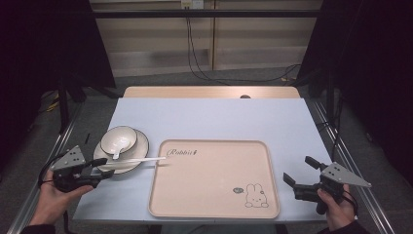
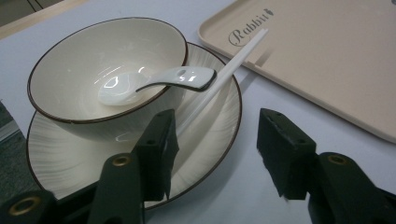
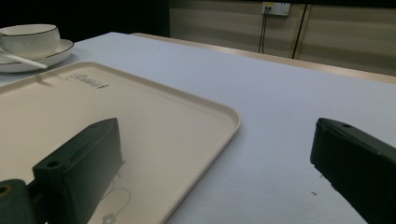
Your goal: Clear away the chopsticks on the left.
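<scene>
White plastic chopsticks [image 2: 219,79] lower left on my striped plate [image 2: 70,158], left tongs [image 2: 215,140] open beside them, right tongs [image 3: 210,154] open, empty.

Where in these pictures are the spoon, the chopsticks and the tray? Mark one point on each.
spoon [image 2: 180,77]: left gripper view, on its handle above the bowl's rim.
chopsticks [image 2: 233,63]: left gripper view, mid-length, over the plate's edge.
tray [image 1: 214,173]: high view, on its bare floor.

Glossy ceramic bowl [image 2: 93,60], glazed spoon [image 2: 154,83], matt plastic tray [image 2: 336,60]
</scene>
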`<state>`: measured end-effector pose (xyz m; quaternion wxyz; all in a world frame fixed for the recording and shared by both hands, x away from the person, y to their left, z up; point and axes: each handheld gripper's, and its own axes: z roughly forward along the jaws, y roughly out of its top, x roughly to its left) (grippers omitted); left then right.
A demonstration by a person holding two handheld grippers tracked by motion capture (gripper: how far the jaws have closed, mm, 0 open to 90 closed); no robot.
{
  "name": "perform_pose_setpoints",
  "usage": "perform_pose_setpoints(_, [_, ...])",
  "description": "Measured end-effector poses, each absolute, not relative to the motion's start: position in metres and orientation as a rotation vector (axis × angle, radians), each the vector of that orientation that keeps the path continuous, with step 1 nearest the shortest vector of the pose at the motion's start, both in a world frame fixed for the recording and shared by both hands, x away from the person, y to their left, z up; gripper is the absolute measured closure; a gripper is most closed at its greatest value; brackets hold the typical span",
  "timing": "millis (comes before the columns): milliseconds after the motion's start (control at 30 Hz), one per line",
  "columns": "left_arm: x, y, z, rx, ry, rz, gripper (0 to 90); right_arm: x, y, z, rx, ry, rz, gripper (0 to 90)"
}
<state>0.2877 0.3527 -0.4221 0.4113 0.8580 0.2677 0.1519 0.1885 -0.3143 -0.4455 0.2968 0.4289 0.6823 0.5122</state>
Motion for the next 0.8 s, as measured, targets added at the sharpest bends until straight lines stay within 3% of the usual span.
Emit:
perform_pose_setpoints(233, [0.304,0.354,-0.429,2.214,0.647,0.383,44.7,0.188,-0.314,-0.445,1.146,1.806,1.370,1.6])
perform_pose_setpoints(600, [0.316,0.355,-0.437,2.275,0.593,0.369,64.3,0.188,-0.315,-0.445,1.149,1.808,1.371,1.6])
perform_pose_setpoints(800, [0.320,0.352,-0.439,2.306,0.567,0.377,67.5,0.188,-0.314,-0.446,1.136,1.817,1.369,1.8])
